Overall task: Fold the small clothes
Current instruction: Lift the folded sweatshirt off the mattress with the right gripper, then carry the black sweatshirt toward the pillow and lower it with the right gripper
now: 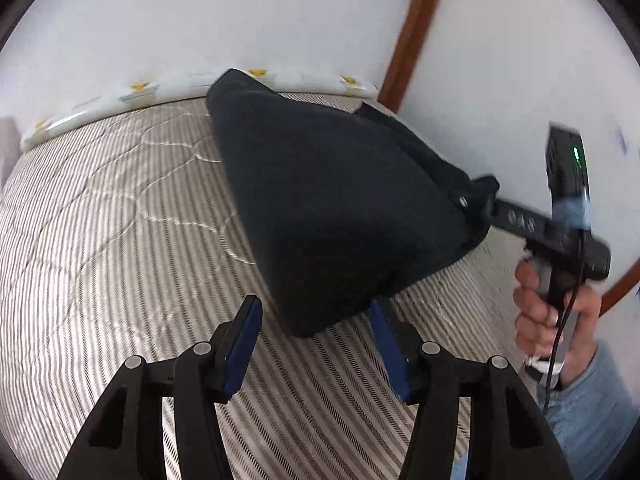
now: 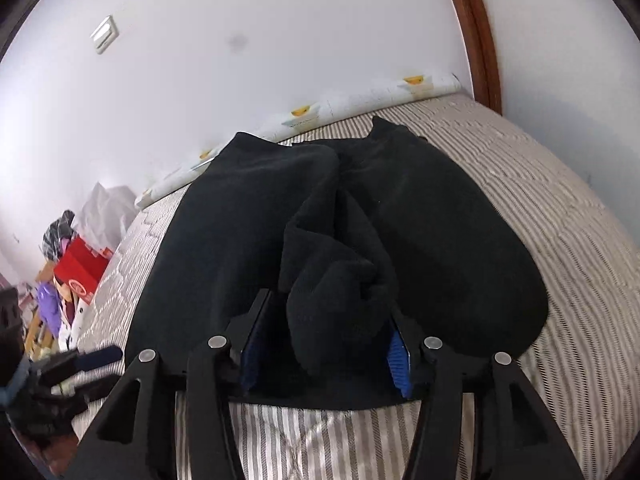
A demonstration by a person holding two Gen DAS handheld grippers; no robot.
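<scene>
from my left wrist view, my left gripper (image 1: pixel 316 316) hangs spread above the bed (image 1: pixel 120 208), pinching nothing; the near corner of the black garment (image 1: pixel 336 208) lies just ahead of its blue pads (image 1: pixel 246 332), by the right one, and i cannot tell whether it touches; the cloth lies on the striped quilt in one broad flat slab, its far edge close to the rolled white bedding (image 1: pixel 168 84) by the wall; at the right my right gripper (image 1: pixel 490 200) has its tip at the cloth's right corner, with my right hand (image 1: pixel 556 312) on its handle.

from my right wrist view, my right gripper (image 2: pixel 326 340) stands parted, with a bunched tongue of the black garment (image 2: pixel 440 220) lying loose between the pads; the right pad seems to touch it, yet i judge neither presses, so it is let go; the garment shows two broad lobes with a rumpled ridge down the middle; my left gripper (image 2: pixel 96 358) sits low at the left edge, blurred; clutter (image 2: pixel 76 268) is heaped beyond the bed.

my judgement: a first fold looks laid, but the ridge needs smoothing and at least one more fold is left.
</scene>
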